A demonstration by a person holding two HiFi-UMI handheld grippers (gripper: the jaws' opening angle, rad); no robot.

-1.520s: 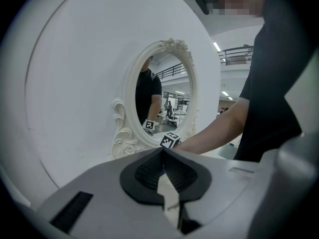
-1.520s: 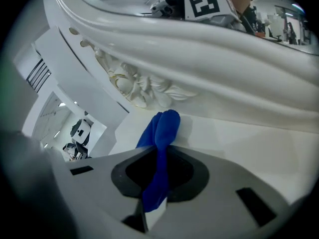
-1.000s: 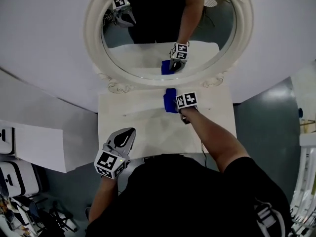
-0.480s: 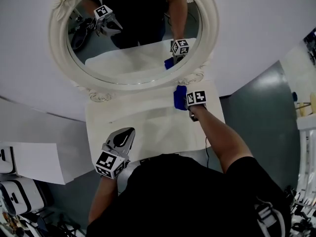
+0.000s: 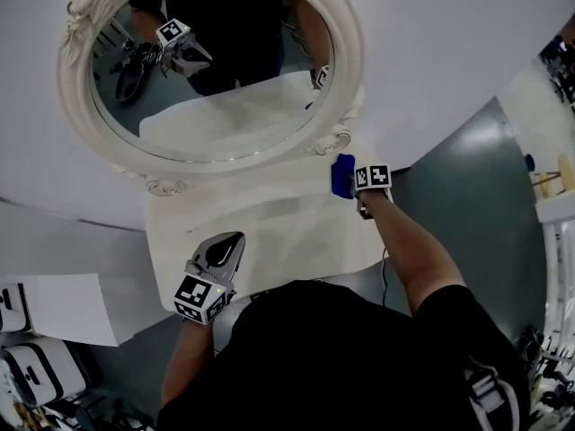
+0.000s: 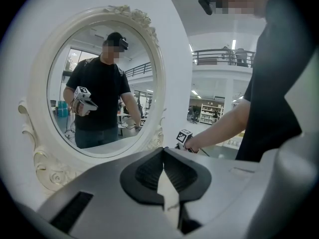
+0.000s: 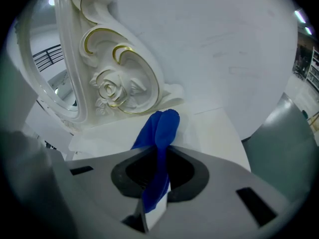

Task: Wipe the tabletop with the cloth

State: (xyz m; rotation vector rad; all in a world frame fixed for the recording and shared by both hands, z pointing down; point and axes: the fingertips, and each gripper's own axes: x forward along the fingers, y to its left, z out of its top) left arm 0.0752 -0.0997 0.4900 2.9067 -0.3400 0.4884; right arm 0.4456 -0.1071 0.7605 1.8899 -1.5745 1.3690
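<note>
A blue cloth (image 5: 341,176) (image 7: 158,143) is pinched in my right gripper (image 5: 358,185) (image 7: 158,183), which is shut on it. It rests on the white tabletop (image 5: 269,227) at the far right corner, beside the carved foot of the mirror frame (image 7: 117,83). My left gripper (image 5: 218,257) (image 6: 162,176) is held near the table's front left edge, above it, shut with nothing between its jaws.
A large oval mirror (image 5: 211,61) in an ornate white frame stands along the back of the table and reflects the person and both grippers. A grey-green floor (image 5: 485,178) lies to the right. White boxes (image 5: 54,308) stand at the left.
My right gripper has slid the cloth rightward along the back of the table to the far right corner. The head view has swung right. The left gripper has stayed put.
</note>
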